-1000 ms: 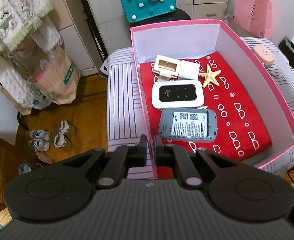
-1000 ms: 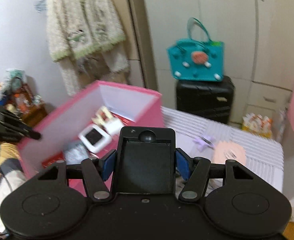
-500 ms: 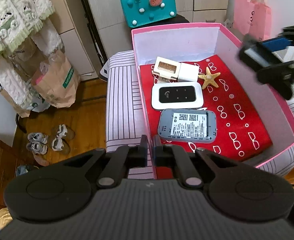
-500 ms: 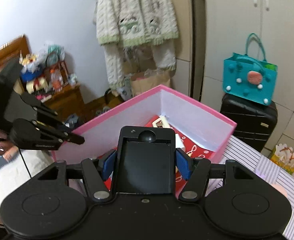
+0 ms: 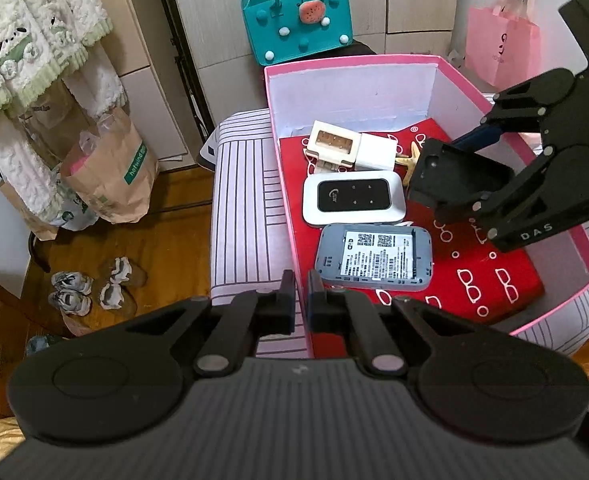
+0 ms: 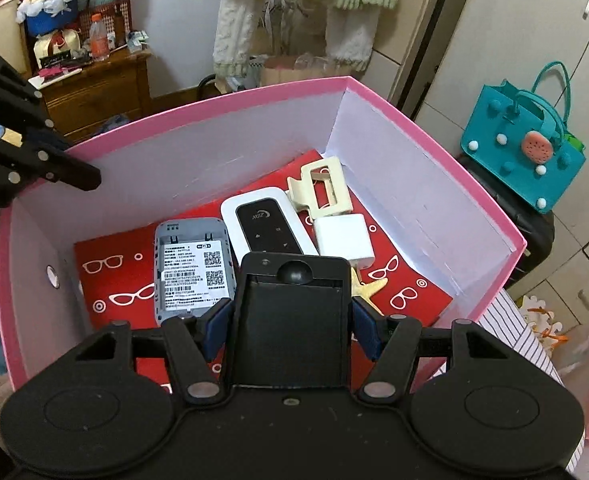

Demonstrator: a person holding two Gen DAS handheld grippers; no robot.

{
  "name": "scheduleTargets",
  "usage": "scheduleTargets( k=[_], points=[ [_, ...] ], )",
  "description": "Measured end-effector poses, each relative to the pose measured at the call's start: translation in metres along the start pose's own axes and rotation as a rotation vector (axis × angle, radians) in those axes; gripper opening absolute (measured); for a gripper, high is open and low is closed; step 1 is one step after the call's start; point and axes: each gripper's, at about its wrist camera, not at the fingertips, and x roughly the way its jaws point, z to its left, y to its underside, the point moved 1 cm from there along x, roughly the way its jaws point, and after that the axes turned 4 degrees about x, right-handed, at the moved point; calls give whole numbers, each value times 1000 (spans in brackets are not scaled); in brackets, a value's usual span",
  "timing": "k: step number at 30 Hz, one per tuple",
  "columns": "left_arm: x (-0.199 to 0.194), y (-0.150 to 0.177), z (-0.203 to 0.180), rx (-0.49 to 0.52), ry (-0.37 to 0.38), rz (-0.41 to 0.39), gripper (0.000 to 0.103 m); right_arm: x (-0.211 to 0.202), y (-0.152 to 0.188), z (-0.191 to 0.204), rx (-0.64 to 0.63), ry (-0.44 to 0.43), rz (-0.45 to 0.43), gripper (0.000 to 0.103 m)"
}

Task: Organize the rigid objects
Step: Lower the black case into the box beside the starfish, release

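Observation:
A pink box [image 5: 514, 148] lined with red cloth holds a white pocket router [image 5: 352, 202], a grey router shell with a label [image 5: 374, 258], a cream hair clip [image 5: 332, 146], a white charger cube [image 5: 376, 152] and a starfish [image 5: 410, 160]. My left gripper [image 5: 301, 282] is shut on the box's near wall. My right gripper [image 6: 290, 320] hangs over the box interior, shut on a flat black cover [image 6: 290, 328]. In the left wrist view that black cover [image 5: 442, 176] hovers above the starfish, to the right of the white router.
The box stands on a striped cover [image 5: 246, 208]. Behind it a teal felt bag [image 5: 298, 20] rests on a black suitcase [image 6: 530, 232], with a pink bag [image 5: 502, 48] to the right. Paper bags [image 5: 110, 168] and shoes [image 5: 90, 284] lie on the floor at left.
My right gripper has carried the black cover in from the right, over the box's far wall, and rolled as it sank. The left gripper has stayed clamped on the box wall.

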Motion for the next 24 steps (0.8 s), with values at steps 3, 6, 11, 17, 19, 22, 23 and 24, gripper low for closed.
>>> scheduleTargets(
  k=[3,6,11,17,19,22,23,24],
  points=[
    [-1,1,2,-8,8,-5,5,-14,2,-5,36,-8,-59,72],
    [-1,2,2,-14,7,-10,5,-39,8,-16,97,-10,-125,72],
    [-1,3,3,-32,11,-20,5,-81,35,-39,197,-34,-225,72],
    [0,3,3,-42,6,-27,5,-111,87,-67,301,11,-236,72],
    [0,3,3,-42,1,-27,5,-115,106,-75,321,38,-221,72],
    [0,3,2,-48,-8,-29,5,-119,135,-88,380,78,-196,71],
    [0,3,1,-52,-10,-30,5,-120,146,-94,425,93,-192,69],
    [0,3,1,-55,-11,-31,5,-121,158,-100,489,113,-184,66]
  ],
)
